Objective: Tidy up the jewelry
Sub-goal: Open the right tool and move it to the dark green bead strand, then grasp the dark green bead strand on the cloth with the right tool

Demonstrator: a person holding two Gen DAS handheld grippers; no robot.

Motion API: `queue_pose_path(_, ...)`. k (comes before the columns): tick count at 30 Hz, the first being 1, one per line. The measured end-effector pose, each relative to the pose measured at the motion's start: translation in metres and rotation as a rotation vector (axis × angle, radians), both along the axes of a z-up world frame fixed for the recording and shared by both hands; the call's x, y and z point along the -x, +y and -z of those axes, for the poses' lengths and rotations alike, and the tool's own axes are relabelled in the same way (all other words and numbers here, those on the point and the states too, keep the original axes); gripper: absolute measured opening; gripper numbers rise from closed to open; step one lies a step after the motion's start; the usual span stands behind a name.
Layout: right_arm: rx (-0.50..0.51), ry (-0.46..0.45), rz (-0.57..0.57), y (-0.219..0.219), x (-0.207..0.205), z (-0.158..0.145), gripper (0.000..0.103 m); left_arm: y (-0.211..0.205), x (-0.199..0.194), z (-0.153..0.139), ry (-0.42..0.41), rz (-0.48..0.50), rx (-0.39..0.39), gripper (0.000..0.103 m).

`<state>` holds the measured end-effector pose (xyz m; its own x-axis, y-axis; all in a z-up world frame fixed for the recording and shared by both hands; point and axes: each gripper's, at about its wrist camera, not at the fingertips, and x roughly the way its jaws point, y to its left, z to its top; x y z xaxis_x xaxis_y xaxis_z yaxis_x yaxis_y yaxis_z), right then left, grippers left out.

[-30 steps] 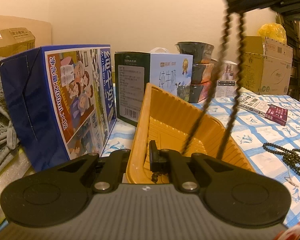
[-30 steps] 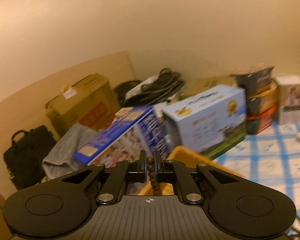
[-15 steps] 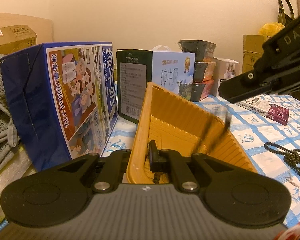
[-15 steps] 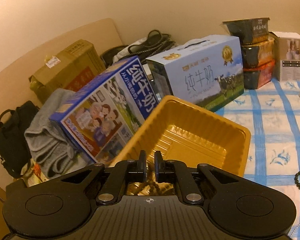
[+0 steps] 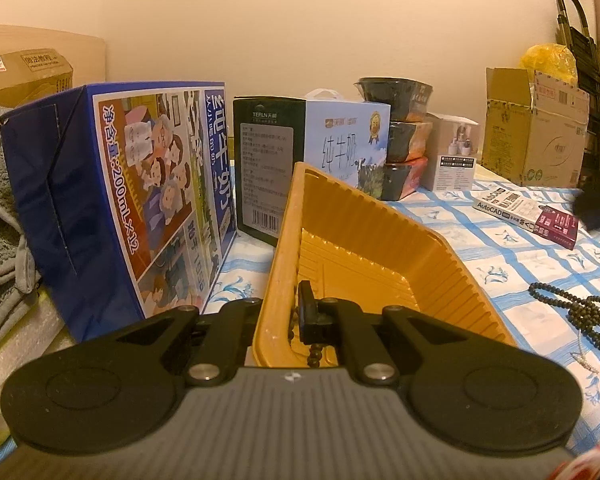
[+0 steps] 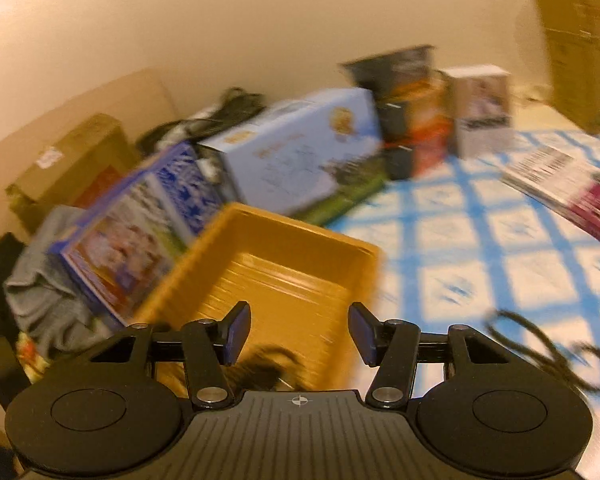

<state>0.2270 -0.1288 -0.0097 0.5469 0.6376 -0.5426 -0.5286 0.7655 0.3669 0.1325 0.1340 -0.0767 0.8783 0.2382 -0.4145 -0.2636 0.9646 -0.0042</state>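
An orange ribbed plastic tray [image 5: 380,236] stands tilted on the blue-checked cloth. My left gripper [image 5: 296,308] is shut on the tray's near wall, one finger outside and one inside. A few dark beads [image 5: 314,354] show just below its fingers. In the blurred right wrist view my right gripper [image 6: 298,328] hangs over the tray [image 6: 284,264]. Its jaws are opening and nothing is between them. A dark bead string [image 6: 264,364] lies in the tray's near end. A second dark bead necklace [image 5: 580,312] [image 6: 548,348] lies on the cloth to the tray's right.
A blue milk carton pack [image 5: 116,200] stands close on the tray's left, and a pale blue milk box [image 5: 340,148] behind it. Stacked bowls [image 5: 404,140], a book [image 5: 516,212] and a cardboard box [image 5: 532,136] are at the back right. A grey towel [image 5: 0,200] lies far left.
My right gripper came down over the tray with the bead string, then its jaws spread and the string dropped into the tray. The left gripper and the tray stayed put.
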Motion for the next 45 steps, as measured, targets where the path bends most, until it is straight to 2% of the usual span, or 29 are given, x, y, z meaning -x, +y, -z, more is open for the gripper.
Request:
queue_pose_path(7, 0.123, 0.08, 0.134, -0.061, 0.026, 0.037, 0.054, -0.002, -0.001, 0.0, 0.007, -0.004, -0.013, 0.006)
queue_pose_path(12, 0.184, 0.097, 0.204, -0.091, 0.034, 0.051, 0.054, -0.003, 0.0, 0.001, 0.014, -0.003, -0.036, 0.006)
queue_pose_path(17, 0.234, 0.119, 0.255, -0.109, 0.034, 0.059, 0.055, 0.0, -0.002, 0.0, 0.019, -0.01, -0.013, 0.006)
queue_pose_path(33, 0.289, 0.135, 0.289, -0.121, 0.019, 0.079, 0.055, -0.002, -0.004, 0.002, 0.033, -0.009, -0.052, 0.006)
queue_pose_path(40, 0.298, 0.108, 0.336, -0.144, -0.007, 0.088, 0.054, -0.001, -0.005, 0.003, 0.039, -0.007, -0.055, 0.006)
queue_pose_path(45, 0.291, 0.077, 0.298, -0.152, -0.026, 0.09, 0.054, 0.0, -0.008, 0.005, 0.042, -0.01, -0.057, 0.006)
